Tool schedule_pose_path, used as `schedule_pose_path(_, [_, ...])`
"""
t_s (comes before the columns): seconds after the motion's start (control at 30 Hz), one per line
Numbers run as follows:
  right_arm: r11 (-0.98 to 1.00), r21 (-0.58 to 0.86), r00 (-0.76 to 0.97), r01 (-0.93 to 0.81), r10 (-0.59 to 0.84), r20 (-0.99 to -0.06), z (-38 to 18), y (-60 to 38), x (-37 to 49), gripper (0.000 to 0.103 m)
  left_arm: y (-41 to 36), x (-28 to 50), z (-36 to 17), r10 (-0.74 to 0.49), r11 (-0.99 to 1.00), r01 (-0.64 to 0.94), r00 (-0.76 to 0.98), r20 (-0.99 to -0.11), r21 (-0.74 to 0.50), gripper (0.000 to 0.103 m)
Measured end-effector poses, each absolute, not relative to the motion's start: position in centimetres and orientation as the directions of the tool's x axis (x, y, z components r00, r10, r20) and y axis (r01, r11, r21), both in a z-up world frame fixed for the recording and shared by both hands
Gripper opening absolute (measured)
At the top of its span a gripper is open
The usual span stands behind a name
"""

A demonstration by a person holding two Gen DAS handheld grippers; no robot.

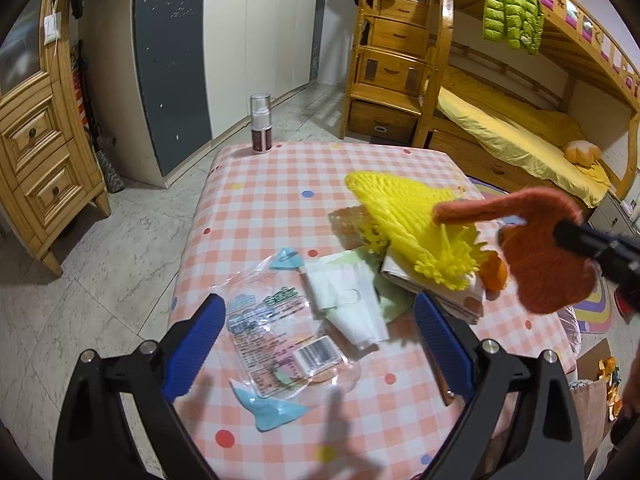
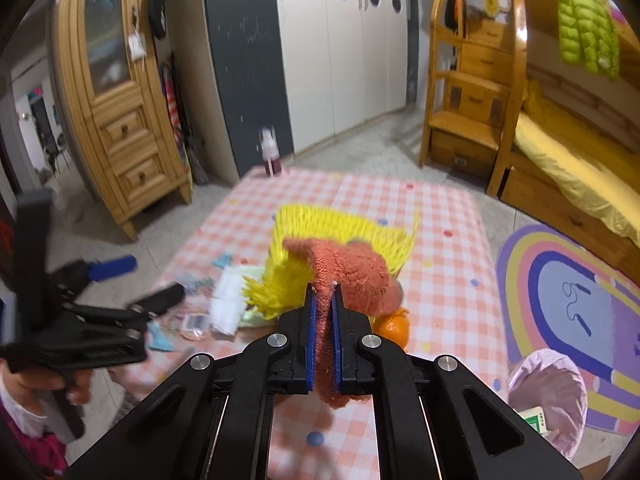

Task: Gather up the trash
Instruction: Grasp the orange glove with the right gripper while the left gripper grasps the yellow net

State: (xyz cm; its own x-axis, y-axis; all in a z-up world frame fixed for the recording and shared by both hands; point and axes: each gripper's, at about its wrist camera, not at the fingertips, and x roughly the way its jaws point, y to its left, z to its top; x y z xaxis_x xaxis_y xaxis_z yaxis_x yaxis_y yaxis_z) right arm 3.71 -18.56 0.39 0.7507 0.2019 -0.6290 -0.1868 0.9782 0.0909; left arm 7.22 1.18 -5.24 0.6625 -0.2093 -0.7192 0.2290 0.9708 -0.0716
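My left gripper (image 1: 318,314) is open, hovering over a clear plastic wrapper (image 1: 280,340) with a barcode and blue corners on the checkered table (image 1: 280,200). White tissue paper (image 1: 348,304) lies just right of the wrapper. My right gripper (image 2: 324,292) is shut on an orange knitted glove (image 2: 352,272), held above the table; the glove also shows in the left wrist view (image 1: 540,256). A yellow knitted cloth (image 1: 408,216) lies on folded paper beneath the glove. A pink-lined trash bin (image 2: 548,392) stands on the floor to the right of the table.
A spray bottle (image 1: 261,124) stands at the table's far edge. An orange fruit (image 2: 394,326) sits beside the yellow cloth. A wooden cabinet (image 1: 36,140) is on the left, a bunk bed (image 1: 520,128) on the right, and a rainbow rug (image 2: 568,300) on the floor.
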Motion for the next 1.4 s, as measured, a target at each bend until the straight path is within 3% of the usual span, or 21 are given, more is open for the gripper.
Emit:
schedule_pose_path(0.27, [0.991,0.116,0.841,-0.073,0.123,-0.527,3.5,-23.5,0.4,0.006,-1.7,6.5,-4.3,-0.242,0.954,0.294,0.666,-0.705,-0.05,0.092])
schedule_pose_path(0.7, [0.98,0.193,0.803,0.048,0.077,-0.591,-0.2,-28.4,0.0,0.007,-10.1,9.3,-4.2,-0.288,0.899,0.435,0.663,-0.692,0.043,0.089])
schedule_pose_path(1.1, [0.971,0.225,0.783,0.079,0.08,-0.617,-2.1,-30.4,0.3,0.007,-15.6,14.7,-9.7,-0.11,0.877,0.433,0.606,-0.788,0.21,0.088])
schedule_pose_path(1.13, [0.971,0.227,0.78,0.08,0.081,-0.62,-2.3,-30.5,0.3,0.007,-15.5,15.0,-10.0,-0.108,0.879,0.431,0.599,-0.794,0.206,0.087])
schedule_pose_path(1.3, [0.968,0.237,0.776,0.085,0.085,-0.625,-2.8,-30.9,0.2,0.007,-14.1,15.4,-10.7,-0.143,0.889,0.433,0.577,-0.804,0.152,0.059])
schedule_pose_path(1.4, [0.967,0.239,0.776,0.086,0.085,-0.625,-2.7,-30.8,0.1,0.007,-13.0,15.5,-9.8,-0.183,0.897,0.427,0.592,-0.785,0.113,0.038])
